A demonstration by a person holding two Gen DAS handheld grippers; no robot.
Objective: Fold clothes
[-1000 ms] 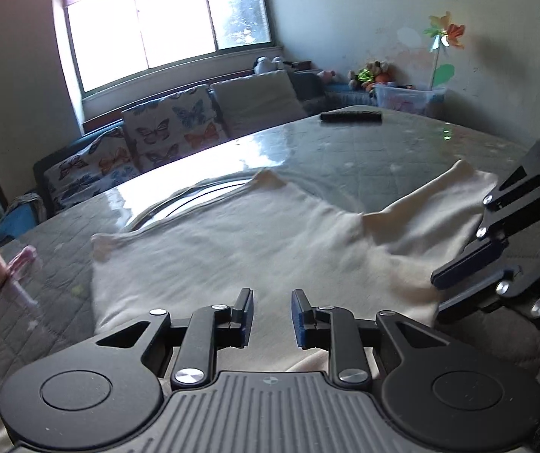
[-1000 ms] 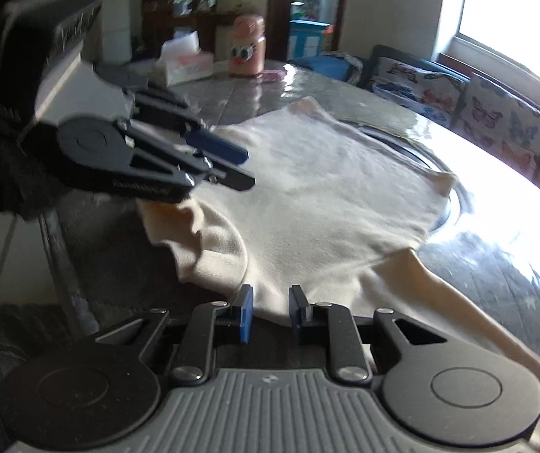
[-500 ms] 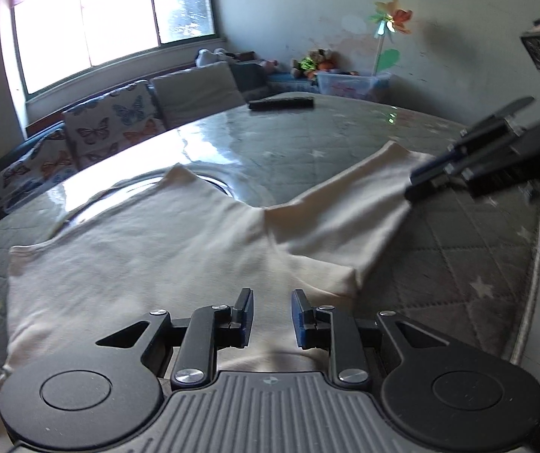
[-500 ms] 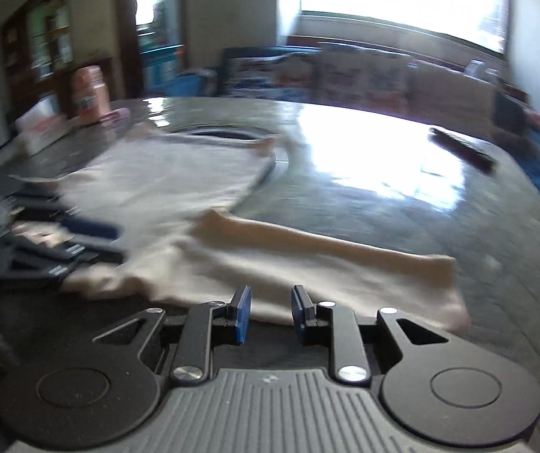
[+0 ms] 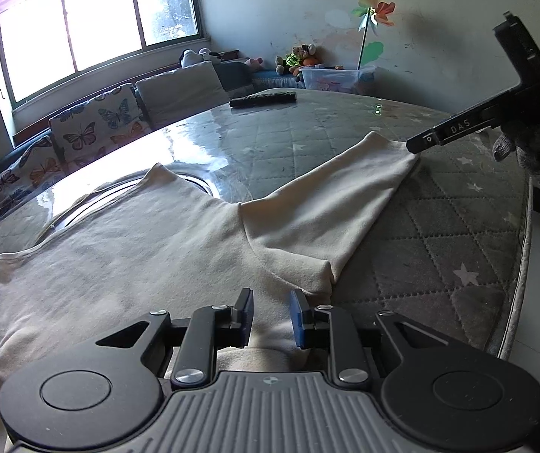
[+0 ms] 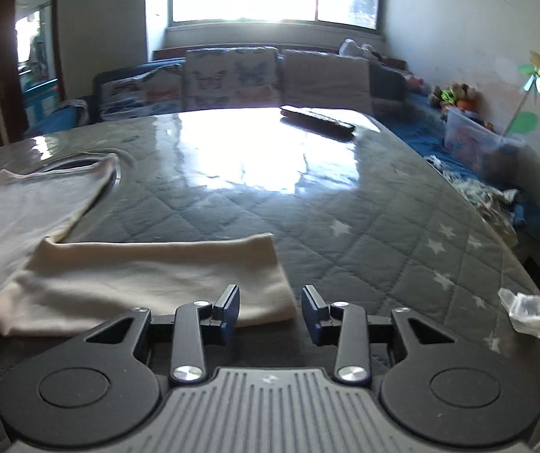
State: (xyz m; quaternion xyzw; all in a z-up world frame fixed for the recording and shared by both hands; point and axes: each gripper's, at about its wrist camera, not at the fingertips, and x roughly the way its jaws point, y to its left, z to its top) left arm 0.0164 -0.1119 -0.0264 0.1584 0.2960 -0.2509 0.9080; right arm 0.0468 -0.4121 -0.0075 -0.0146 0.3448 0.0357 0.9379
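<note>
— Cream shirt [image 5: 126, 249] lies flat on the quilted table [image 6: 364, 234], sleeve cuff [image 6: 266, 275] just ahead of the right gripper [image 6: 271, 311].

— Both wide and empty; left gripper [image 5: 271, 317] hovers at the shoulder. A shallow pinch could drag the sleeve into wrinkles.

Home living room, butterfly-cushioned sofa [image 5: 92, 120], plush toys [image 5: 300, 54], quilted table [image 6: 345, 204]

Soft matt cream cloth shirt [image 5: 126, 249] lies on a quilted grey table cover [image 6: 345, 219] under glossy clear film.
</note>
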